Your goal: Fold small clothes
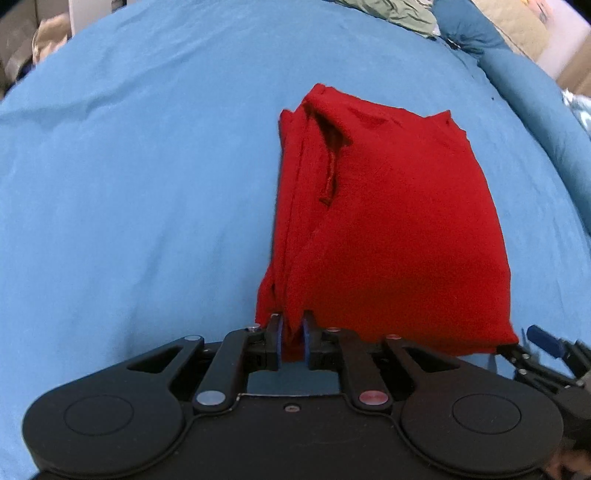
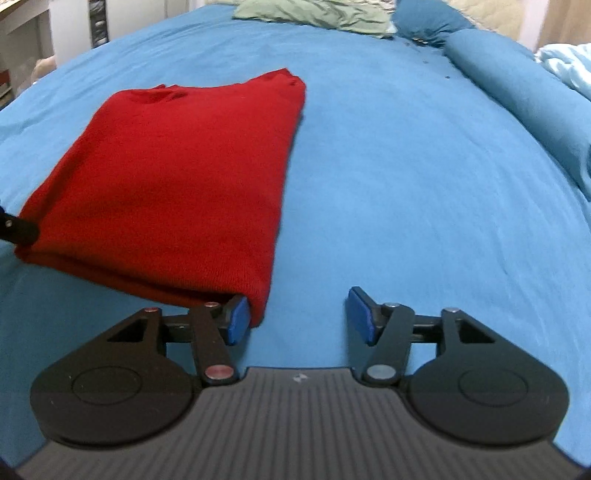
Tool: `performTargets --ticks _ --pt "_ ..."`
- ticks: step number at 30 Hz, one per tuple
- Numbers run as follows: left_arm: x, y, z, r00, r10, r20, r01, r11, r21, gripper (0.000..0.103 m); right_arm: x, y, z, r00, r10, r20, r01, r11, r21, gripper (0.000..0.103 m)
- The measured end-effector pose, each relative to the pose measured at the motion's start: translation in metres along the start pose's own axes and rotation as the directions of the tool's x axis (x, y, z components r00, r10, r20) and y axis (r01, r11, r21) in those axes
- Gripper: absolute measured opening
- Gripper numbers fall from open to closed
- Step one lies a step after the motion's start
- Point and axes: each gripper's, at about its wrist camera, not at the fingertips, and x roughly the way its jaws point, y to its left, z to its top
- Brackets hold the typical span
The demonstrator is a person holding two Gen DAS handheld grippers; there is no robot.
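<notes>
Where the red garment (image 2: pixel 177 173) lies folded into a thick rectangle on the blue bedsheet (image 2: pixel 406 192), its near edge sits just ahead of both grippers. Left wrist view shows stacked layers along the garment's left side and a hem or sleeve edge running down its top face. Left gripper (image 1: pixel 292 332): blue pads close together with a fold of the near left corner of the garment between them; whether the pads press on the cloth cannot be told. Right gripper (image 2: pixel 297 317): jaws wide apart, bare sheet between them; its left pad (image 2: pixel 238 321) touches the near right corner of the garment, the right pad well clear of it. Garment rests flat, not lifted. Farther out: a rolled blue pillow or bolster (image 2: pixel 517 92) along the right side of the bed, a crumpled green cloth (image 2: pixel 314 14) at the far edge, pale blue bedding (image 2: pixel 569 62) at far right.
</notes>
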Motion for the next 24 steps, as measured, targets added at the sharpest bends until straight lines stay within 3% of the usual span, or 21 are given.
performTargets --ticks 2,4,6,7,9,13,15,20,21,23,24 --pt "-0.011 -0.004 0.005 1.000 0.017 0.011 -0.017 1.000 0.012 0.025 -0.004 -0.010 0.005 0.998 0.052 -0.019 -0.052 0.999 0.002 0.077" --pt "-0.027 -0.005 0.011 0.998 0.040 0.057 -0.042 0.998 0.043 0.040 -0.013 -0.020 0.013 0.995 0.096 -0.041 -0.095 0.995 0.016 0.079" --pt "-0.038 -0.008 0.025 0.993 0.057 0.107 -0.065 0.995 0.074 0.073 -0.024 -0.030 0.029 0.985 0.166 -0.053 -0.163 0.985 0.056 0.089" --pt "-0.040 -0.008 0.034 0.990 0.052 0.128 -0.063 0.995 0.083 0.077 -0.029 -0.038 0.037 0.979 0.200 -0.049 -0.195 0.978 0.079 0.100" --pt "-0.035 -0.004 0.056 0.991 0.020 0.133 -0.034 0.995 0.097 0.087 -0.033 -0.056 0.058 0.962 0.272 -0.032 -0.266 0.955 0.134 0.103" --pt "0.006 0.009 0.094 0.993 -0.088 0.083 0.085 0.996 0.037 0.087 -0.008 -0.075 0.097 0.922 0.385 -0.046 -0.364 0.900 0.240 0.103" --pt "0.030 0.015 0.104 0.990 -0.124 0.061 0.124 0.992 0.001 0.082 0.018 -0.079 0.111 0.909 0.414 -0.045 -0.383 0.874 0.298 0.103" --pt "0.061 0.024 0.105 0.979 -0.203 -0.012 0.203 0.979 -0.015 0.075 0.082 -0.078 0.120 0.875 0.477 -0.084 -0.406 0.818 0.408 0.103" --pt "0.063 0.026 0.104 0.977 -0.214 -0.008 0.213 0.977 -0.023 0.069 0.089 -0.076 0.120 0.870 0.485 -0.091 -0.410 0.813 0.413 0.101" --pt "0.063 0.028 0.105 0.969 -0.246 -0.013 0.246 0.968 -0.044 0.052 0.101 -0.073 0.118 0.852 0.510 -0.115 -0.422 0.801 0.425 0.084" --pt "0.062 0.027 0.106 0.969 -0.248 -0.017 0.247 0.968 -0.053 0.047 0.104 -0.071 0.117 0.846 0.520 -0.119 -0.428 0.795 0.430 0.082"
